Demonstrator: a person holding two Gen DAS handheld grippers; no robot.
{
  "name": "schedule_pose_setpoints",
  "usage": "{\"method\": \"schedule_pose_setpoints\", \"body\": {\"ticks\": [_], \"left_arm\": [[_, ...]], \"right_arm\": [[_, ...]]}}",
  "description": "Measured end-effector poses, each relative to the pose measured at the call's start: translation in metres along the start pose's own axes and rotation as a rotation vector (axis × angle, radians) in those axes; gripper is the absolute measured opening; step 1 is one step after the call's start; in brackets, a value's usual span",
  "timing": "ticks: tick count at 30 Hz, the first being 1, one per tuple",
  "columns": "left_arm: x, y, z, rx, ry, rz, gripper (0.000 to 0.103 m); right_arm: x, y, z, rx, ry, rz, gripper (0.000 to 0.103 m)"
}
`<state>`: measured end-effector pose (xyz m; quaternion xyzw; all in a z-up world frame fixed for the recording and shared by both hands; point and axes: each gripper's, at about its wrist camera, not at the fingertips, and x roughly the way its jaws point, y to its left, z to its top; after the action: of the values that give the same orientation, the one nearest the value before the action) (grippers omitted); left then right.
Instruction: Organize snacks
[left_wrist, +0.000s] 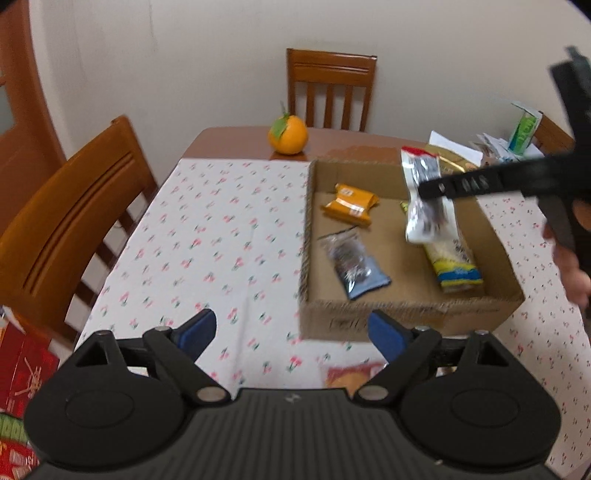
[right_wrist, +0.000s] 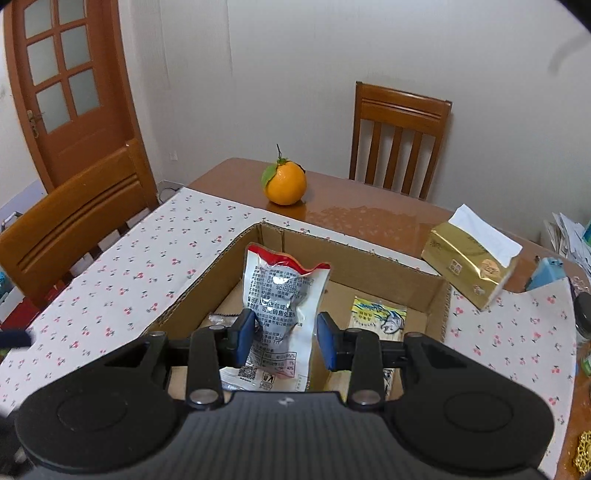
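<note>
My right gripper is shut on a silver snack packet with a red top, holding it upright over the open cardboard box. In the left wrist view that packet hangs above the box from the right gripper, which a hand holds. In the box lie an orange packet, a dark packet with a blue end and a yellow packet. My left gripper is open and holds nothing, above the tablecloth by the box's near left corner. A reddish-orange snack lies just below it.
An orange fruit sits on the bare wood at the table's far end. A gold tissue pack and small clutter lie right of the box. Wooden chairs stand at the far side and the left side. The floral cloth is left of the box.
</note>
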<state>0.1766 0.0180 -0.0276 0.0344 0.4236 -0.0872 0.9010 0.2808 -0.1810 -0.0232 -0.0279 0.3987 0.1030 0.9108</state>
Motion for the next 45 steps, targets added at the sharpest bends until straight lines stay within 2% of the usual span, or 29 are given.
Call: {"method": "schedule_pose_setpoints", "body": {"ticks": [2,3,5,7,14,21,25,31,36,45], "left_arm": [[-0.003,0.004,-0.007,-0.009,0.008,0.008,0.089],[-0.004,0.006,-0.011,-0.011,0.012,0.011,0.089],[-0.006,0.007,-0.017,-0.006,0.019,0.015,0.089],[-0.008,0.007,-0.022,-0.003,0.019,0.02,0.091],[-0.008,0.003,-0.036,0.013,0.027,0.025,0.093],[-0.011,-0.006,-0.047,0.037,0.023,0.042,0.093],[-0.011,-0.01,-0.054,0.043,0.027,0.041,0.093],[-0.009,-0.016,-0.061,0.044,0.041,0.022,0.093],[-0.006,-0.022,-0.063,0.05,0.05,0.009,0.093],[0.002,-0.029,-0.06,0.055,0.072,-0.005,0.093]], "right_arm": [[0.009,0.002,0.002,-0.015,-0.001,-0.011,0.044],[0.01,0.003,0.002,-0.022,-0.007,-0.019,0.053],[0.008,0.005,0.0,-0.022,-0.022,-0.042,0.091],[-0.002,0.008,-0.005,-0.023,-0.058,-0.035,0.1],[-0.03,0.012,-0.028,-0.031,-0.063,-0.062,0.103],[-0.06,0.002,-0.069,0.024,-0.056,-0.122,0.103],[-0.068,-0.004,-0.096,0.057,-0.017,-0.176,0.103],[-0.055,-0.011,-0.146,0.1,0.094,-0.238,0.103],[-0.037,-0.016,-0.174,0.136,0.168,-0.216,0.103],[-0.017,-0.027,-0.186,0.19,0.205,-0.246,0.103]]}}
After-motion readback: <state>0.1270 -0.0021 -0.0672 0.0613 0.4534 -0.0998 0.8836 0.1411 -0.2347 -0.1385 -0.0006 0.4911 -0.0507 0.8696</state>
